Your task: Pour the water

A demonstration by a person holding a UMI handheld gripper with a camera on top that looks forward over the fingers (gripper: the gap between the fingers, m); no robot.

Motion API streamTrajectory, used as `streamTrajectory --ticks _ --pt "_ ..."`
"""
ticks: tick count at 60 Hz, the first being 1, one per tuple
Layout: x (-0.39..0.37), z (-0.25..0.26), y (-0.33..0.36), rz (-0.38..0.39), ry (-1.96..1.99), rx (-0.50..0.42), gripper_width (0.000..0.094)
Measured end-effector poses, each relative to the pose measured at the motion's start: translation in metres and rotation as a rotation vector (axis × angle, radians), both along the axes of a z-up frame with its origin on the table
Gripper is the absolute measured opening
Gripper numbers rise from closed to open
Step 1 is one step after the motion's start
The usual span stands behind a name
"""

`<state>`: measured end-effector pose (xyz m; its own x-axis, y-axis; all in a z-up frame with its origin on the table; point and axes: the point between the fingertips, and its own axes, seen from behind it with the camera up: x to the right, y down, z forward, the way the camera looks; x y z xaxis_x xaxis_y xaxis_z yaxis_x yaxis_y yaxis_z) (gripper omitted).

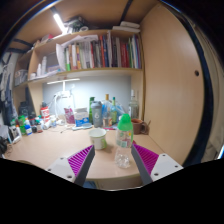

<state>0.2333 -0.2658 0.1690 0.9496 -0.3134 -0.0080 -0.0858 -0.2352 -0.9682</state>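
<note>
Seen from the gripper (112, 160): two fingers with purple pads (80, 160) spread wide, one at about 8 o'clock and the other at about 4 o'clock from the middle of the view, gripping nothing.

Between them, nearer the 4 o'clock finger: a clear plastic bottle (123, 142) with a green cap (124, 121). Standing upright on the light wooden desk (50, 148), long axis vertical, cap pointing straight up toward 12 o'clock, base down toward 6 o'clock. Clear gaps at both sides, wider on the 8 o'clock side; resting on its own base, not lifted. Water level inside too faint to tell.

Just at 9 o'clock of the bottle, a little farther back on the desk: a pale cup (98, 138), mouth facing up, apart from the bottle but close beside it.

Beyond both, toward 12 o'clock: a crowd of smaller bottles and containers (100, 110) along the back of the desk, too small to tell apart. Farther round toward 9 o'clock: more clutter on the desk's far end (28, 122), with red and green items among it.

Above, at 12 o'clock: a wall shelf packed with upright books (100, 52), and a bright strip lamp (60, 22) higher up toward 11 o'clock. At 3 o'clock: a tall wooden cabinet side (170, 70), plain and closed.
</note>
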Motion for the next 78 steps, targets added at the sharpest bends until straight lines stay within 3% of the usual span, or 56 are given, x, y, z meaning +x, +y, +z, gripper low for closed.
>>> streamTrajectory --ticks 18,19,23,33,39,45,50,58,69,78 --pt "0.082 -0.095 0.125 0.019 -0.041 0.009 0.0799" --pt "0.082 -0.096 0.130 0.026 -0.048 0.013 0.0774" --pt "0.088 -0.105 0.143 0.035 -0.089 -0.002 0.0464" --pt "0.097 -0.100 0.154 -0.037 -0.111 0.023 0.0361" --pt "0.096 -0.098 0.160 -0.012 -0.092 -0.038 0.0339" --pt "0.115 -0.055 0.172 0.014 -0.231 -0.059 0.0342" --pt "0.130 -0.018 0.197 0.073 -0.508 -0.117 0.0341" --pt "0.158 0.017 0.239 0.215 -1.133 -0.326 0.0339" --pt "0.167 0.020 0.288 0.408 -1.777 -0.542 0.0339" --pt "0.163 0.026 0.311 0.459 -2.097 -0.647 0.0338"
